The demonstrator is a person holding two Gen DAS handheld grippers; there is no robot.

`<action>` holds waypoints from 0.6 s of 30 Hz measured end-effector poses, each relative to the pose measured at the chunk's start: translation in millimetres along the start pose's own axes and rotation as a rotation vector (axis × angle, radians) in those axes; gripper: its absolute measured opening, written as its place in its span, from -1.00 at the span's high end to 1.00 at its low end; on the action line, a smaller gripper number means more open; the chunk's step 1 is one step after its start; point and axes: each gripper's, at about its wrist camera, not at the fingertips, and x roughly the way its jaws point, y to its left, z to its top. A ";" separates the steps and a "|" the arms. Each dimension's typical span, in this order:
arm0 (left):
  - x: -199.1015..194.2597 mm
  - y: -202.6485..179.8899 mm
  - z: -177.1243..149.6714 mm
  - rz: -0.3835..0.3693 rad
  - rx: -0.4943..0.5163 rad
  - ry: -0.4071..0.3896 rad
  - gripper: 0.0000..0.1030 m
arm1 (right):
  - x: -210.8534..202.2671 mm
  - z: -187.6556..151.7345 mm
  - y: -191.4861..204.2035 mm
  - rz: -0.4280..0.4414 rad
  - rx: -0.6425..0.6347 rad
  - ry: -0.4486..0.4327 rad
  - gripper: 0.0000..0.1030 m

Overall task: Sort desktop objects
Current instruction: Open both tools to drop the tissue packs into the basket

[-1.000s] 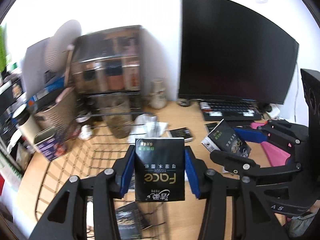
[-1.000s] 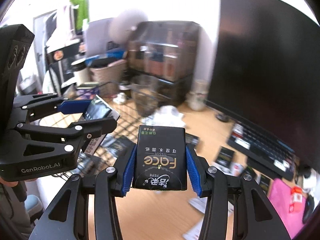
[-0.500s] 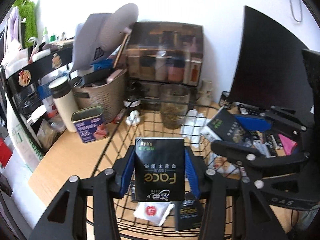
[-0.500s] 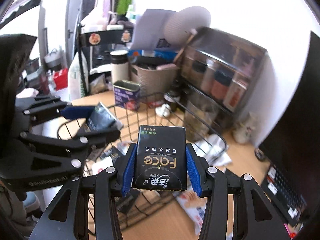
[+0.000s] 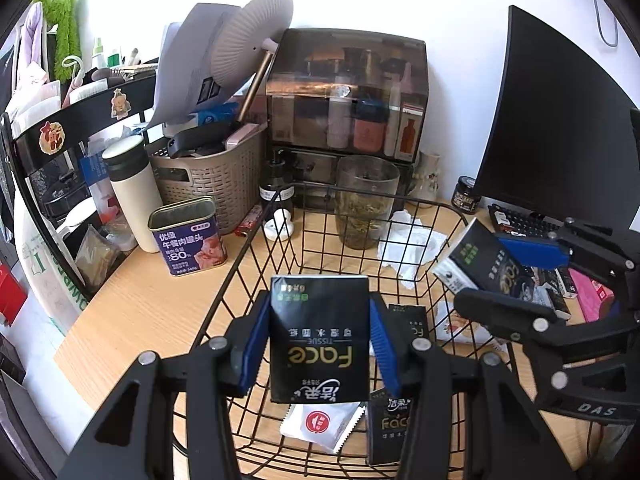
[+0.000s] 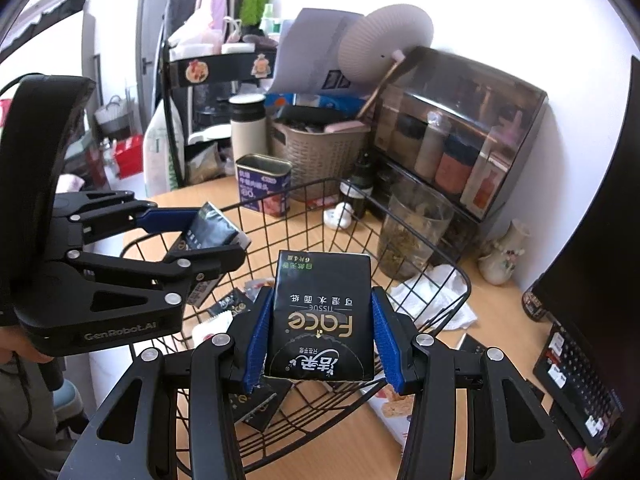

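My left gripper is shut on a black "Face" tissue pack, held upright over the black wire basket. My right gripper is shut on a second black tissue pack above the same basket. Each gripper shows in the other's view: the right gripper with its pack over the basket's right rim, the left gripper with its pack over the left rim. Black packs and a white sachet lie in the basket.
Behind the basket stand a glass jar, a purple luncheon-meat can, a white flask, a woven bin and a smoked organizer box. Crumpled tissue lies right of the jar. A monitor and keyboard are at right.
Both grippers swung left from in front of the monitor to over the wire basket, each still gripping its tissue pack. The basket now fills the lower part of both views.
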 end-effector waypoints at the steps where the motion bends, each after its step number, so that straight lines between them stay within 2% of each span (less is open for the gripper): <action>1: 0.6 0.1 0.3 -0.004 0.001 0.003 -0.04 | -0.8 0.2 0.1 0.006 0.002 -0.002 0.06; 2: 1.1 0.0 0.5 -0.011 0.000 0.008 -0.08 | -1.2 0.4 -0.1 0.013 0.006 -0.002 0.06; 4: 1.2 0.5 0.8 -0.020 -0.008 0.011 -0.35 | -0.9 0.6 -0.2 0.013 0.004 0.003 -0.04; 5: 0.5 0.5 1.0 -0.023 -0.010 0.007 -0.38 | -0.9 0.6 0.2 0.007 0.000 0.003 -0.04; 18: -0.1 -6.0 -0.9 -0.030 0.005 0.010 -0.40 | -0.9 0.4 2.3 0.002 -0.007 0.005 -0.04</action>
